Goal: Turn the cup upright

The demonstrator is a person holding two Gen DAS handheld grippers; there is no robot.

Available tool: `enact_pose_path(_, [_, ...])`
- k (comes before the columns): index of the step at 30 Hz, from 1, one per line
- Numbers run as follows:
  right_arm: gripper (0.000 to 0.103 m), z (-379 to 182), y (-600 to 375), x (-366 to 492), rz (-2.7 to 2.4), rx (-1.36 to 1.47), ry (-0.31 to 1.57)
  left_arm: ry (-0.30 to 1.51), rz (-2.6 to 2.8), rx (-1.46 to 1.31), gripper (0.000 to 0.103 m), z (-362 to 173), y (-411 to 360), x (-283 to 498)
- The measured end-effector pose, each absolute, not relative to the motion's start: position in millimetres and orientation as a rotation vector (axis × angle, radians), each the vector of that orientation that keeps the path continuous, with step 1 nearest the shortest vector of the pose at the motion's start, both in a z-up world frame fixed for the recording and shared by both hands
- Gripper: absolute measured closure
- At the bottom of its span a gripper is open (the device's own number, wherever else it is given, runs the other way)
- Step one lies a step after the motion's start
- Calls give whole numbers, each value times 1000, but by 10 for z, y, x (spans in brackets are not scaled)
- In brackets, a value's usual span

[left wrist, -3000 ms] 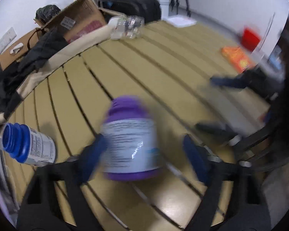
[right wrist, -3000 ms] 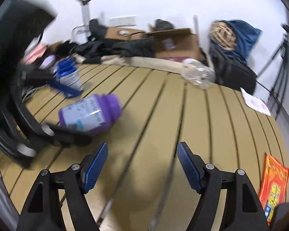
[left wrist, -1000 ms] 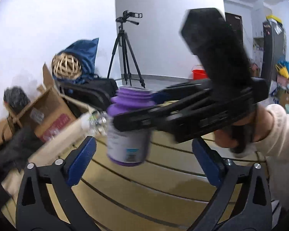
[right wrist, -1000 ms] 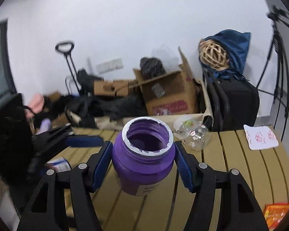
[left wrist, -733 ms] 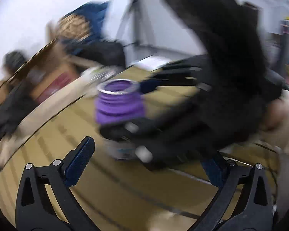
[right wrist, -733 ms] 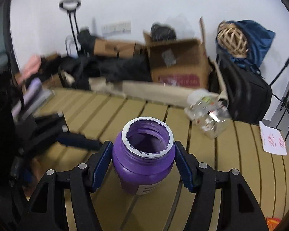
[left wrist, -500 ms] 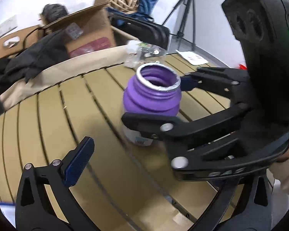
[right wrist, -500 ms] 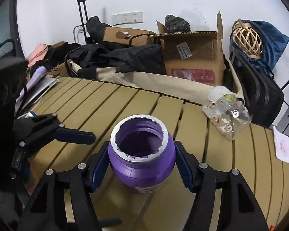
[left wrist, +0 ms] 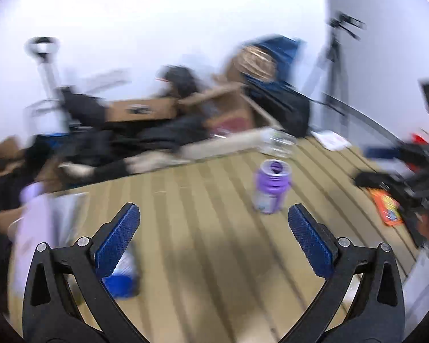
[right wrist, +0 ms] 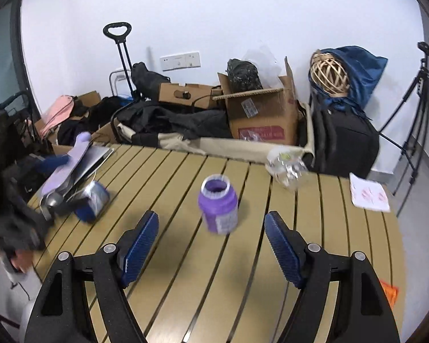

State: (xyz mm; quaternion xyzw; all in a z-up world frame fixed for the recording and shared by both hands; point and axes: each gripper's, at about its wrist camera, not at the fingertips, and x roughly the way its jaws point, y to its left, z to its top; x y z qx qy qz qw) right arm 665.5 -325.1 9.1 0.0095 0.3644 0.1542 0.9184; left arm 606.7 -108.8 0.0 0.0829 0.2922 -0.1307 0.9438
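Purple cup (right wrist: 218, 207) upright mid-table (right wrist: 343, 243), away from edges; right gripper (right wrist: 211, 245) and left gripper (left wrist: 213, 241) wide open, empty.

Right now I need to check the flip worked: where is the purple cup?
The purple cup stands upright, mouth up, on the slatted table, centre of the right wrist view, ahead of the open right gripper, with the clear bottle beyond.

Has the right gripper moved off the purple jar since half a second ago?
Yes. The right gripper has backed away, open, from the purple plastic jar, which stands upright on the slatted wooden table.
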Motion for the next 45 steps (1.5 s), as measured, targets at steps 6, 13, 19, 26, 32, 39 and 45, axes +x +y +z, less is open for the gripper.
enact_pose_path(6, [22, 188, -3101, 5927, 288, 40, 745, 567, -96, 99, 0, 135, -743, 5301])
enact_pose_path(13, [22, 414, -3023, 5088, 233, 42, 715, 501, -88, 58, 0, 429, -595, 4170])
enact_pose_path(19, [22, 608, -2925, 4238, 239, 49, 640, 442, -100, 20, 0, 591, -428, 3289])
enact_pose_path(26, [22, 720, -2779, 3073, 314, 71, 606, 386, -63, 41, 0, 690, -273, 2080])
enact_pose_path(32, [22, 651, -2479, 1887, 402, 34, 507, 276, -37, 106, 0, 429, -120, 969])
enact_pose_path(39, [17, 363, -2226, 945, 346, 16, 310, 172, -118, -33, 0, 1, 15, 74])
enact_pose_path(45, [17, 277, -2128, 782, 367, -33, 317, 88, -70, 31, 0, 83, -66, -44])
